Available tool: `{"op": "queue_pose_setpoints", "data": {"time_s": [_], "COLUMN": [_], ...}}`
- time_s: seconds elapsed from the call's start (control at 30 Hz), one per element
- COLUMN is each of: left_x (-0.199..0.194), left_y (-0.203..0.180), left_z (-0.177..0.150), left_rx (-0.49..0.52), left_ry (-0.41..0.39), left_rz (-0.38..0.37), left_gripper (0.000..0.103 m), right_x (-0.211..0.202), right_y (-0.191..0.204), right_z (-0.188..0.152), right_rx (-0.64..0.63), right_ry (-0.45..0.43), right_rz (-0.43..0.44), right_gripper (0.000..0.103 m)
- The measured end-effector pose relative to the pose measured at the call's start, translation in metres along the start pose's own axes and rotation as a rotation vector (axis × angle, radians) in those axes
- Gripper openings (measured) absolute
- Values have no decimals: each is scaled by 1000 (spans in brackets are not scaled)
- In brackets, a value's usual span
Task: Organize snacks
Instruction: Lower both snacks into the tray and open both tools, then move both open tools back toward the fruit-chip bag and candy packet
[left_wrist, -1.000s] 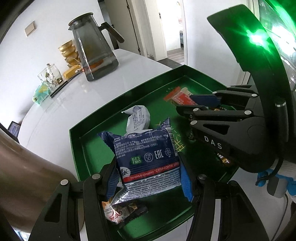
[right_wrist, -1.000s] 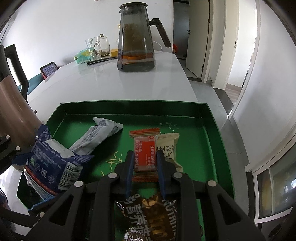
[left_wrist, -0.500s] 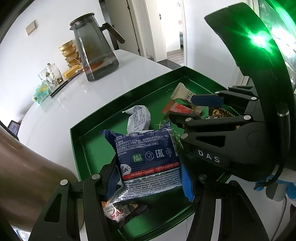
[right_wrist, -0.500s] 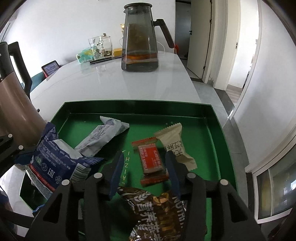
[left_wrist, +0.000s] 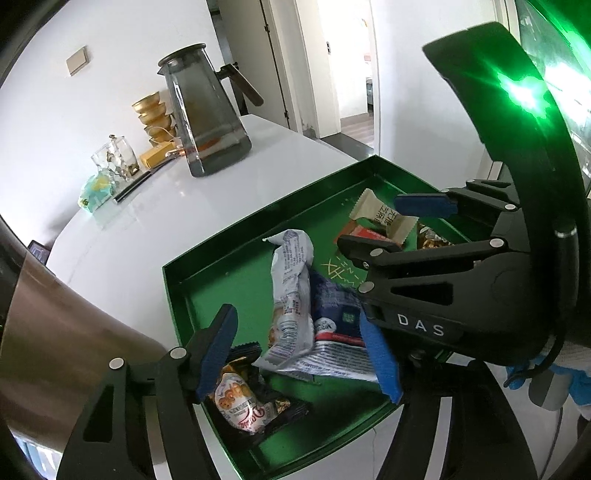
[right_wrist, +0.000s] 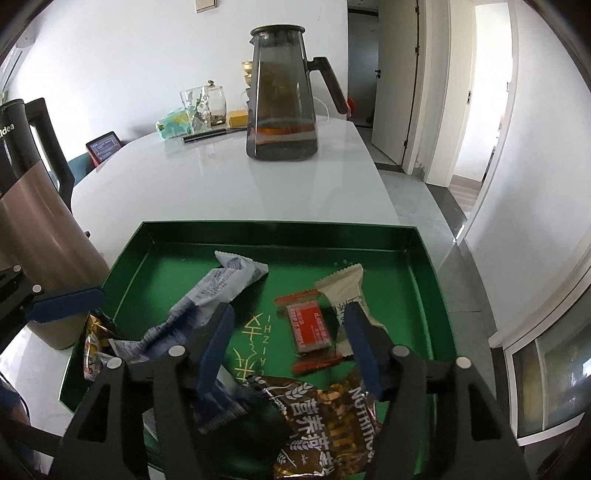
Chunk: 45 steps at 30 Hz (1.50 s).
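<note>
While both grippers hang over it, the green tray (right_wrist: 424, 258) sits on the near end of a white table (right_wrist: 229, 184), holding six snacks. Largest is a blue-and-white packet (left_wrist: 332, 332), lying between the spread fingers of the left gripper (left_wrist: 301, 349), whose jaws are opening and do not press on it. A grey-white wrapper (left_wrist: 291, 295) leans across that packet. Nearest the right gripper (right_wrist: 291, 347) lies one brown cereal bag (right_wrist: 325, 417), just below its jaws, which are opening wide and hold nothing. Beyond its fingertips a small red bar (right_wrist: 308, 326) lies flat, with one beige candy (right_wrist: 345, 290) touching its right side. One small orange-and-black snack (left_wrist: 243, 398) rests in the tray's near left corner. One dark glass jug (right_wrist: 282, 92) stands far back on the table, and one brown kettle (right_wrist: 33, 229) stands left of the tray.
</note>
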<state>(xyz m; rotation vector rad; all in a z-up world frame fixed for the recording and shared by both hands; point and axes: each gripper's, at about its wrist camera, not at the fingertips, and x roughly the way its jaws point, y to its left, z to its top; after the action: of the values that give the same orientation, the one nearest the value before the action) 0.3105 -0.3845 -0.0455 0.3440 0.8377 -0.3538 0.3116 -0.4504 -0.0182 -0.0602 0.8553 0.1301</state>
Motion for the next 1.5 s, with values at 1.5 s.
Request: {"op": "queue_pose_setpoints", "data": {"time_s": [1.5], "left_x": [-183], "left_y": [137], "left_z": [-123], "left_rx": [-144], "left_ry": [-87], "left_rz": [128], "left_gripper": [67], "right_x": [-214], "right_y": [20], "right_z": [-14], "right_rx": [95], "right_ry": [-280], "right_rz": [-132], "right_gripper": [103]}}
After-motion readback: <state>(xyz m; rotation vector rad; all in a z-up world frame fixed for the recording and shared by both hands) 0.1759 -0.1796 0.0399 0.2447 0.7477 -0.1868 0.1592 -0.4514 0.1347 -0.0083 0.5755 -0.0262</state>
